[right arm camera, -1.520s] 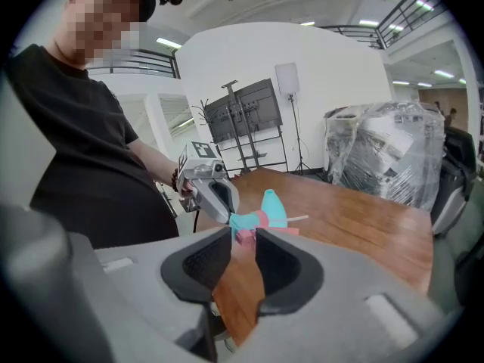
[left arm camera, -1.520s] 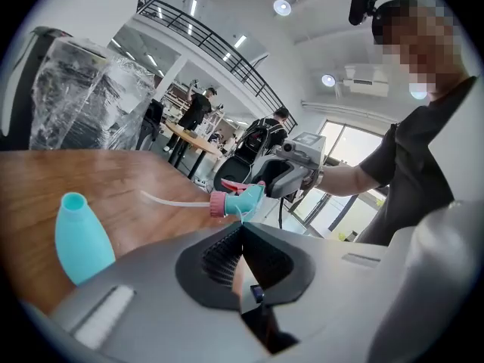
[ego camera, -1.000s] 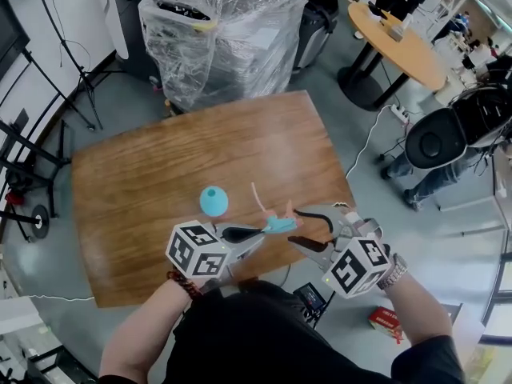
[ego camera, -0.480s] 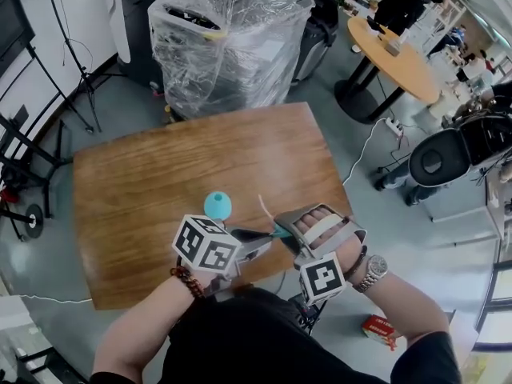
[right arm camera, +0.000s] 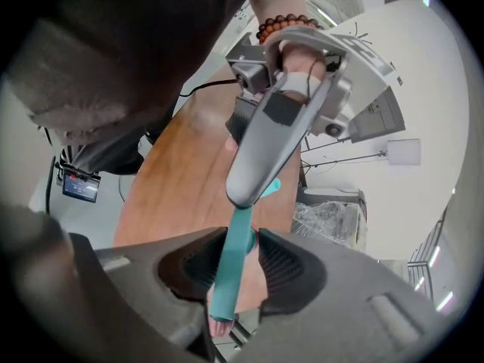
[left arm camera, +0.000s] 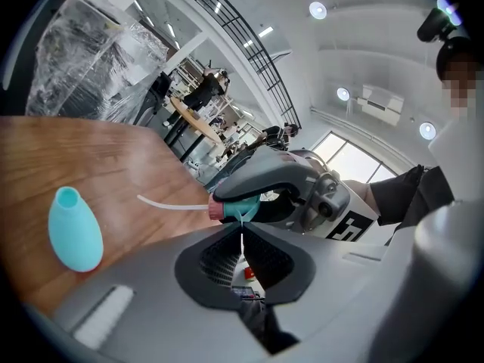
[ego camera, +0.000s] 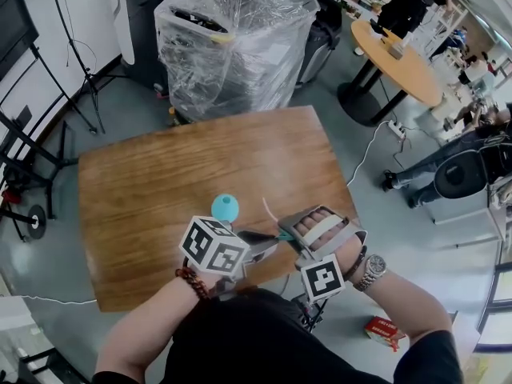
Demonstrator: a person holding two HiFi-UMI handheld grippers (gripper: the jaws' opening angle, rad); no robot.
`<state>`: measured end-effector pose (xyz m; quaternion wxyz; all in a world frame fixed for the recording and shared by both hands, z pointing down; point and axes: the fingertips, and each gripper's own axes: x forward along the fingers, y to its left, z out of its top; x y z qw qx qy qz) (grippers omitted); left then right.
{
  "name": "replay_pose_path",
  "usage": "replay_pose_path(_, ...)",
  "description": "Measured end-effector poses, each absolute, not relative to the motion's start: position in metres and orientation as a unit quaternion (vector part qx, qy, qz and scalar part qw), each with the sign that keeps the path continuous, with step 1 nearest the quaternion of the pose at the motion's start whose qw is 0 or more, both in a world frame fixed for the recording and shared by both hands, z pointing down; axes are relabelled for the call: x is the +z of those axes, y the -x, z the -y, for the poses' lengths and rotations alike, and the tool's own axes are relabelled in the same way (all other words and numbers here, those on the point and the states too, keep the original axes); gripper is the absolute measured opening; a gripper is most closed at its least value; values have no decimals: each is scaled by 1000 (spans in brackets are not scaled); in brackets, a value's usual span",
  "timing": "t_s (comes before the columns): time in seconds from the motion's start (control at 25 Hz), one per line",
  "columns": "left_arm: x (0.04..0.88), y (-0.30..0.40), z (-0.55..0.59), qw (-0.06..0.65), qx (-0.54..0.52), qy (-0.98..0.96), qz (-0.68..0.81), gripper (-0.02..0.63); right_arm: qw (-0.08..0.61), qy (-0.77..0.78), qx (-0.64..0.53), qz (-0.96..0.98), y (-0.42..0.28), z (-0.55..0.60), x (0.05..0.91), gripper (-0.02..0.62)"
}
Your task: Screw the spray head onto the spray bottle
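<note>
A teal spray bottle stands upright and capless on the wooden table. The teal spray head, with a pink collar and a white tube, hangs over the table's near edge. My left gripper is shut on its thin trigger. My right gripper has rolled over and its jaws have just been closing. They now press on the spray head's teal body from both sides. The bottle stands to the left of both grippers, apart from them.
A plastic-wrapped machine stands beyond the table's far edge. A round table and an office chair are at the right. Stands line the left. A red box lies on the floor.
My right gripper rolled over, moved left and down to the spray head, and its jaws narrowed around the teal body. The left gripper and the bottle stayed put.
</note>
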<state>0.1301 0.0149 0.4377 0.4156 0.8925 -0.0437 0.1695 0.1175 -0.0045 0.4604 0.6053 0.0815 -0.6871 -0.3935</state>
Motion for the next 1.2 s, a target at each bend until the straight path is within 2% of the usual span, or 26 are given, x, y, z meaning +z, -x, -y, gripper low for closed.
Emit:
replay_pose_path(0.08, 436, -130, -12, 405, 168, -897, 50, 26, 605, -83, -386, 691, -119, 6, 460, 117)
replay_pose_path(0.2, 434, -125, -8, 380, 171, -907, 61, 115, 619, -77, -364, 691, -129, 7, 464, 117)
replay_pose_path(0.28, 433, -118, -7, 351, 178, -917, 72, 148, 621, -79, -348, 698, -135, 9, 466, 117)
replay_pose_path(0.64, 460, -62, 25, 164, 242, -937, 193, 179, 595, -117, -214, 766, -146, 20, 452, 117)
replay_pose_path(0.8, 482, -38, 40, 114, 267, -925, 246, 196, 576, -137, -166, 789, -146, 25, 443, 117)
replay_pose_path(1.2, 546, -21, 73, 96, 303, -897, 306, 426, 520, -165, -77, 834, -133, 35, 401, 117)
